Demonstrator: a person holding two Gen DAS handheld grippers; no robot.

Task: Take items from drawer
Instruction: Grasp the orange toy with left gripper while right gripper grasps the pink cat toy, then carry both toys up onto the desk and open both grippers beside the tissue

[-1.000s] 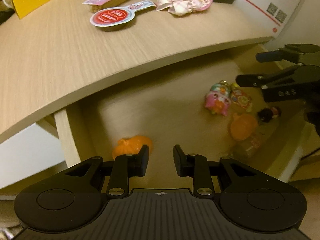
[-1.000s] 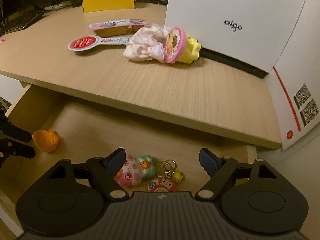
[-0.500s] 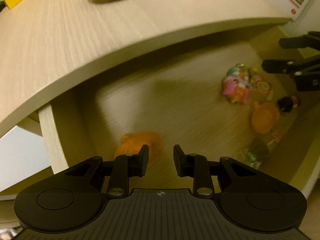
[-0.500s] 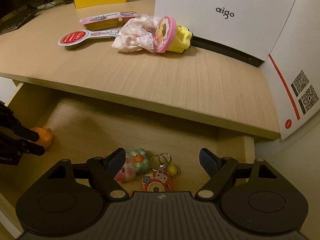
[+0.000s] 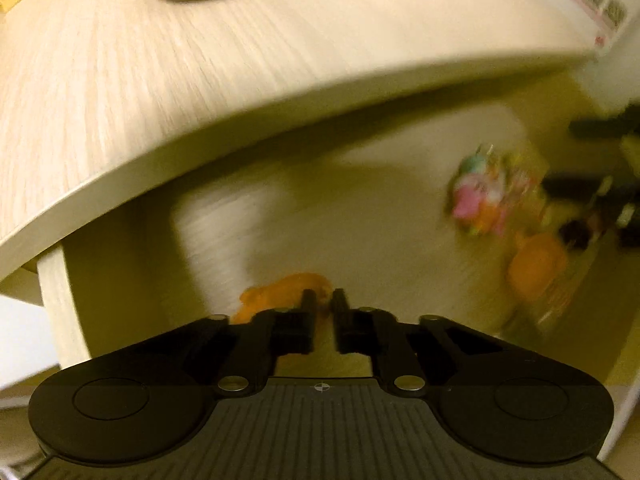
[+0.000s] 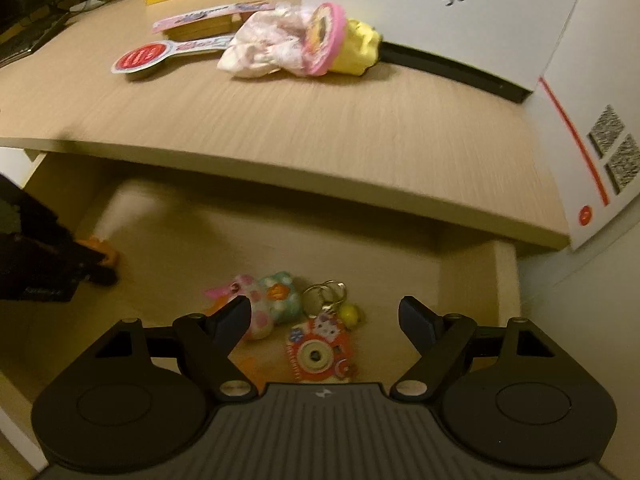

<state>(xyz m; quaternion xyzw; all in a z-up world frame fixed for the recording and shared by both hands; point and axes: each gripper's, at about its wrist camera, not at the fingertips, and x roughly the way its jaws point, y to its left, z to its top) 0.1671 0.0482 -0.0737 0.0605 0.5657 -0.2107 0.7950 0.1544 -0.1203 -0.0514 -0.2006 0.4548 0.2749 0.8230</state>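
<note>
Orange, the small crumpled toy (image 5: 286, 294) is lying at the near left of the open wooden drawer (image 6: 506, 280) while we are pinching it with our left gripper (image 5: 323, 300), our right gripper (image 6: 324, 314) hovering wide over the keychain charms (image 6: 280, 304).

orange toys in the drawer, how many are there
2. One orange toy lies at the drawer's left end, just ahead of the left hand-held gripper. The second orange toy sits toward the right end, near the pink charm. Blur or the desktop may hide more.

Left claw (image 5: 323, 300) hides part of the blurred orange toy (image 5: 280, 294).
</note>
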